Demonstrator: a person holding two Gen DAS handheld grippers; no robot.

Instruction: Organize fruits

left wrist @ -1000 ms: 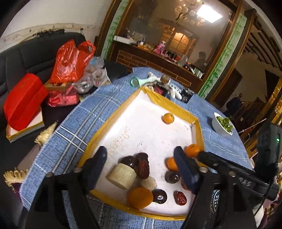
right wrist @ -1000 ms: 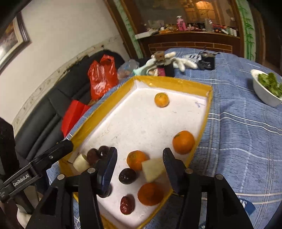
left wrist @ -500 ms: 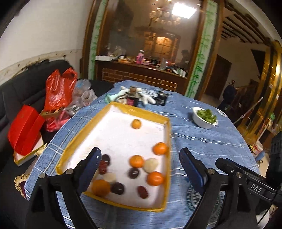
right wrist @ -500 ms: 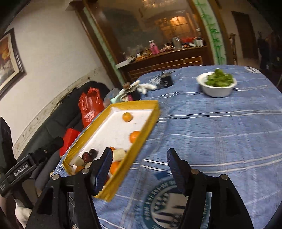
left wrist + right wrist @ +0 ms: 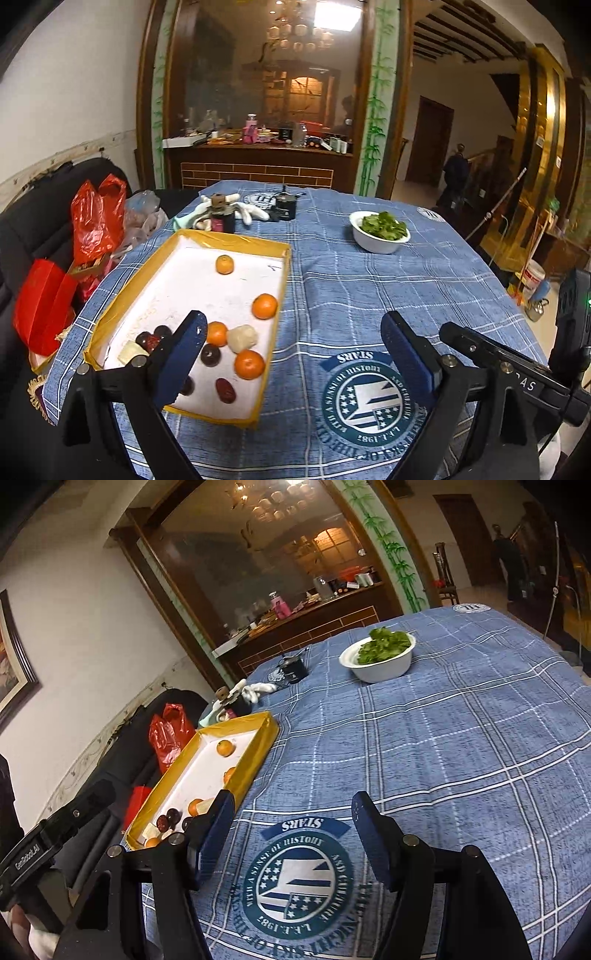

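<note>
Left gripper (image 5: 291, 334) jaws opening wide, nothing between them. Right gripper (image 5: 293, 812) parted, empty, above the blue tablecloth (image 5: 461, 738). Fruit lies in the yellow-rimmed tray (image 5: 275, 354).

Blue plaid tablecloth (image 5: 369, 295), yellow-rimmed tray (image 5: 236, 238), orange tangerines (image 5: 264, 305)

Home dining room, clothed table (image 5: 388, 295), black sofa (image 5: 33, 229), cluttered brick-fronted counter (image 5: 258, 162), chandelier (image 5: 295, 29)
</note>
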